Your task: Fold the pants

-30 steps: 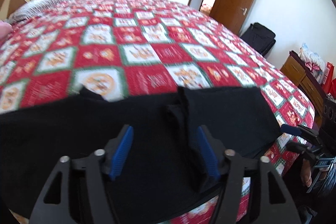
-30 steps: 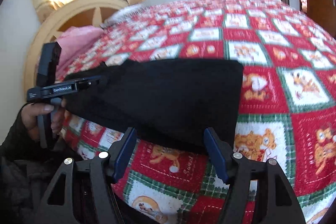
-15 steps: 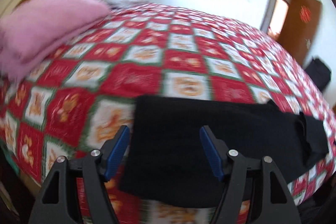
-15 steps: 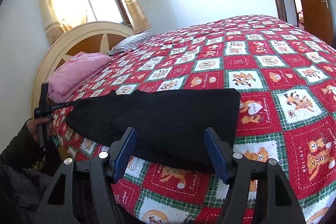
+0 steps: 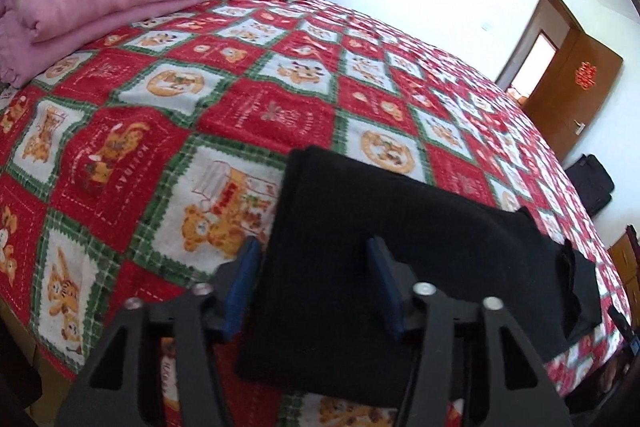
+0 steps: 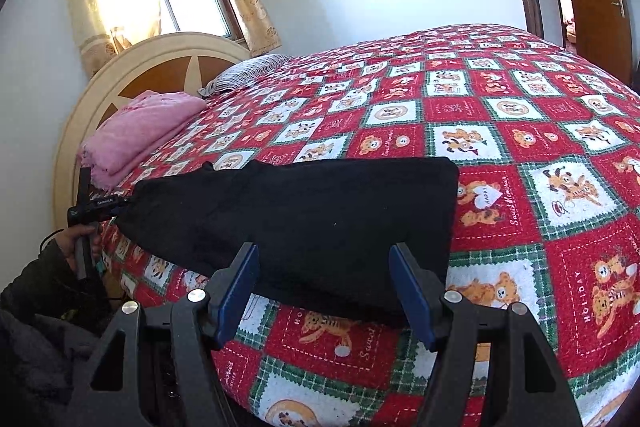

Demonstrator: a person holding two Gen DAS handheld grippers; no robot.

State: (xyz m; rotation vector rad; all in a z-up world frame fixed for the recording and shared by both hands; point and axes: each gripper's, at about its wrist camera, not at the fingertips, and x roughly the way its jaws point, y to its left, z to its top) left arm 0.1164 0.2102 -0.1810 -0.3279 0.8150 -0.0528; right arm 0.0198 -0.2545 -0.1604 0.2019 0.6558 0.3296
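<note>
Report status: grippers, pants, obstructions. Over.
Left gripper open at one end of black pants. Right gripper open at other end. Pants flat on quilt. Nothing blocking them.
</note>
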